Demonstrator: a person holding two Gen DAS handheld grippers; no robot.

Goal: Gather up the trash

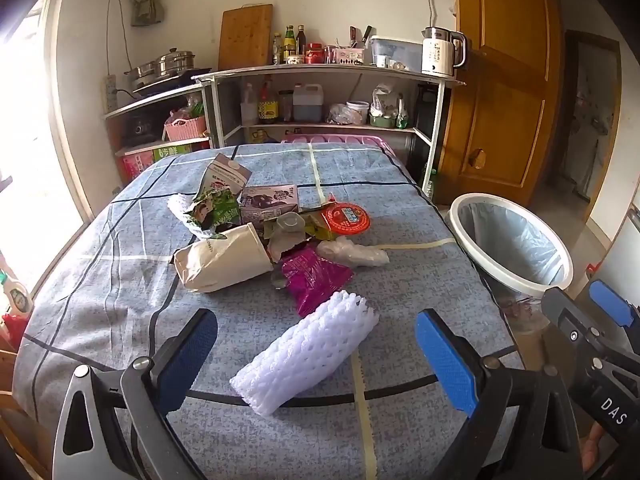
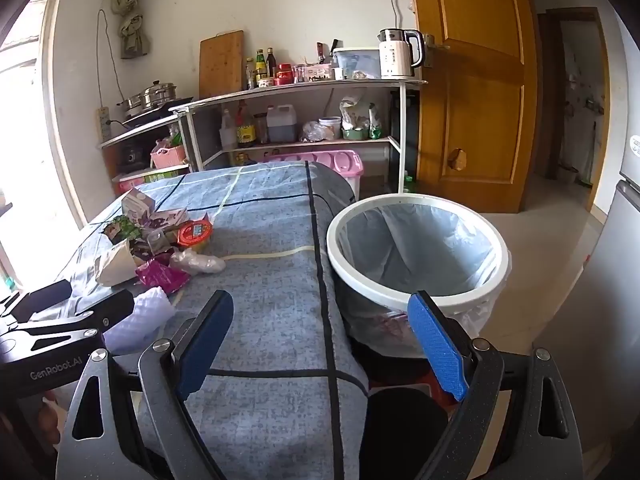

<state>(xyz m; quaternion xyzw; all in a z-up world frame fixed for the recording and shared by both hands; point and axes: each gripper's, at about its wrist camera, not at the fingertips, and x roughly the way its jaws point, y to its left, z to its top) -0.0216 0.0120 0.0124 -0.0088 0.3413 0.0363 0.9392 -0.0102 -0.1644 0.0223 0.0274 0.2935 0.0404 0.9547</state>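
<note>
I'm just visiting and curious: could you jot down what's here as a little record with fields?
Surface: table under a blue checked cloth
Trash: heap including a white foam net, magenta wrapper and red round lid
Bin: lined trash bin beside the table
Left gripper: open, empty, foam net ahead
Right gripper: open, empty

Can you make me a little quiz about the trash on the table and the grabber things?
1. True or false: the bin already holds trash from the table.
2. Which piece lies nearest the left gripper? A) white foam net B) red lid C) milk carton
3. Fill in: the right gripper holds ____.

Key:
1. False; only its liner shows.
2. A
3. Nothing; its jaws stand open and empty.
</note>
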